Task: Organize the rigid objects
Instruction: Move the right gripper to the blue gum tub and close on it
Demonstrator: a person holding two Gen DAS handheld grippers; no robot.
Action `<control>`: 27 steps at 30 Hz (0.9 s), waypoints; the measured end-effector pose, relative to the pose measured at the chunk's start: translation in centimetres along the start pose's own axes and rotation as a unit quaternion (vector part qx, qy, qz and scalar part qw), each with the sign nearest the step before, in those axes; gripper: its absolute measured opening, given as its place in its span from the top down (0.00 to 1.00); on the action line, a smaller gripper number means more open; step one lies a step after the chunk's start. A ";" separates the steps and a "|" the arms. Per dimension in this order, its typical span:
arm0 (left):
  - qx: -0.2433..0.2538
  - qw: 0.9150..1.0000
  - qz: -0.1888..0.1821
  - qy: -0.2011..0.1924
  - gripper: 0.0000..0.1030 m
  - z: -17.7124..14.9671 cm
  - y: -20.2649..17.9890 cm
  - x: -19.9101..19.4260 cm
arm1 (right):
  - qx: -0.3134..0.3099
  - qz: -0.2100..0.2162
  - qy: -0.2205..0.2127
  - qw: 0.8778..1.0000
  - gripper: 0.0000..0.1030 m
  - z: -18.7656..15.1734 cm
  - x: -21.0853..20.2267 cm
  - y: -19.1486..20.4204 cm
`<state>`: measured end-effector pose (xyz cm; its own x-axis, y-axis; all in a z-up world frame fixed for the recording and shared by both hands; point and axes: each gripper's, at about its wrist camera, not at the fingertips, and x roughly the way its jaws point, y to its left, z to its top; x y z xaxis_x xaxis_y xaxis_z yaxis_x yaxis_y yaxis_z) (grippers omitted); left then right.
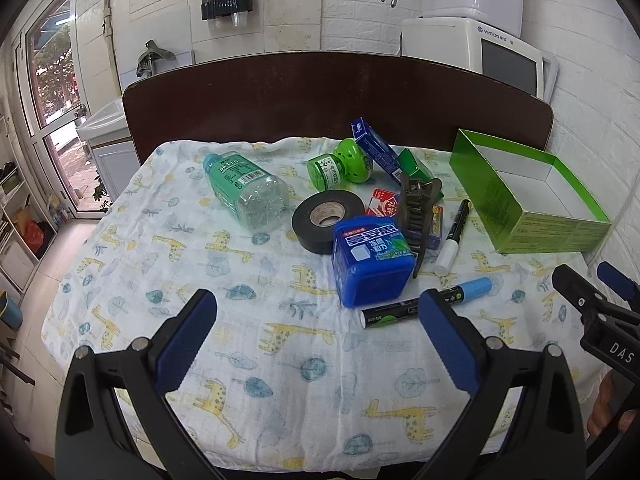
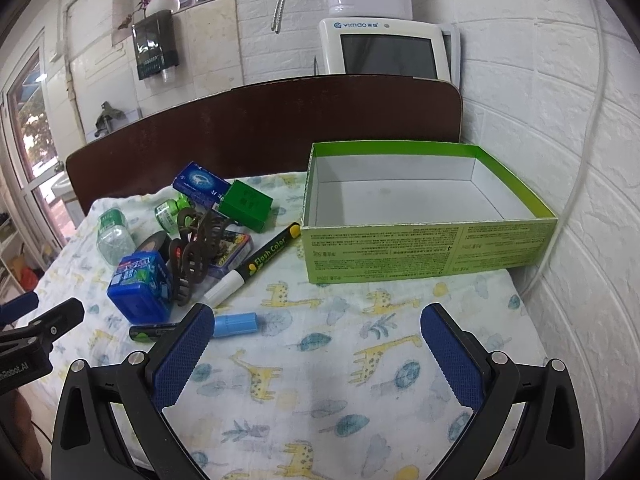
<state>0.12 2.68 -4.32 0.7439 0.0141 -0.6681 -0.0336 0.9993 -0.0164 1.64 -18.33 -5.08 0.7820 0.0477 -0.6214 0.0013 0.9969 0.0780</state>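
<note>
A pile of small objects lies on the giraffe-print cloth (image 1: 240,340): a clear bottle (image 1: 244,190) on its side, black tape roll (image 1: 326,216), blue gum tub (image 1: 370,266), brown hair claw (image 1: 418,210), white-capped marker (image 1: 454,232), blue-capped marker (image 1: 424,304), green round containers (image 1: 340,164) and small boxes. The open green box (image 2: 424,248) stands empty at the right. My left gripper (image 1: 316,312) hovers open near the blue-capped marker. My right gripper (image 2: 316,328) is open over bare cloth in front of the green box.
A dark brown board (image 1: 320,96) backs the table. A white appliance (image 2: 384,50) stands behind it. The white brick wall (image 2: 580,200) closes off the right side. A floor and shelves (image 1: 16,220) lie to the left.
</note>
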 end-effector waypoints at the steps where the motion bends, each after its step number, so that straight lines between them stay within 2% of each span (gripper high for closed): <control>1: -0.001 1.000 -0.003 0.002 0.03 0.0 0.1 0.1 | -0.001 0.002 0.001 1.000 0.00 0.0 0.1 0.1; 6: -0.003 1.000 -0.017 0.014 0.05 -0.1 0.5 0.6 | -0.006 0.009 0.001 1.000 0.00 0.2 0.2 0.6; 8: -0.002 1.000 -0.015 0.018 0.12 -0.2 0.7 0.8 | -0.009 0.015 0.000 1.000 0.00 0.3 0.3 0.8; 10: -0.010 0.999 -0.026 0.026 0.27 -0.2 1.1 1.2 | -0.009 0.029 0.003 1.000 0.00 0.5 0.3 1.2; 12: -0.018 0.998 -0.043 0.038 0.35 -0.2 1.6 1.7 | -0.010 0.056 0.003 0.998 0.00 0.7 0.4 1.7; 14: -0.024 0.998 -0.053 0.038 0.36 -0.3 2.0 1.9 | -0.021 0.079 0.003 0.997 0.00 0.9 0.4 2.5; 17: -0.015 0.997 -0.070 0.030 0.41 -0.3 1.8 1.7 | -0.042 0.106 0.001 0.993 0.19 1.1 0.5 4.0; 18: -0.009 0.997 -0.075 0.027 0.44 -0.2 1.7 1.7 | -0.043 0.120 0.005 0.992 0.32 1.3 0.7 4.3; 19: -0.002 0.996 -0.082 0.027 0.53 -0.2 1.5 1.7 | -0.043 0.135 0.014 0.990 0.45 1.4 1.0 4.7; 21: 0.009 0.995 -0.096 0.035 0.60 -0.1 1.1 2.0 | -0.043 0.165 0.038 0.985 0.56 1.5 1.8 5.4; 25: 0.013 0.991 -0.127 0.051 0.60 -0.1 0.9 3.2 | -0.048 0.199 0.059 0.977 0.56 1.6 2.8 7.1; 26: 0.015 0.990 -0.133 0.054 0.62 0.0 0.9 3.5 | -0.047 0.206 0.063 0.975 0.56 1.6 3.1 7.4; 27: 0.017 0.988 -0.139 0.057 0.68 0.0 0.9 3.8 | -0.045 0.212 0.067 0.974 0.56 1.7 3.4 7.7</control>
<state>2.88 3.59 -6.84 0.6407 -0.2637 -0.7211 0.1858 0.9645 -0.1877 5.35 -10.59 -5.28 0.6112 0.4582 -0.6454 -0.3640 0.8868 0.2848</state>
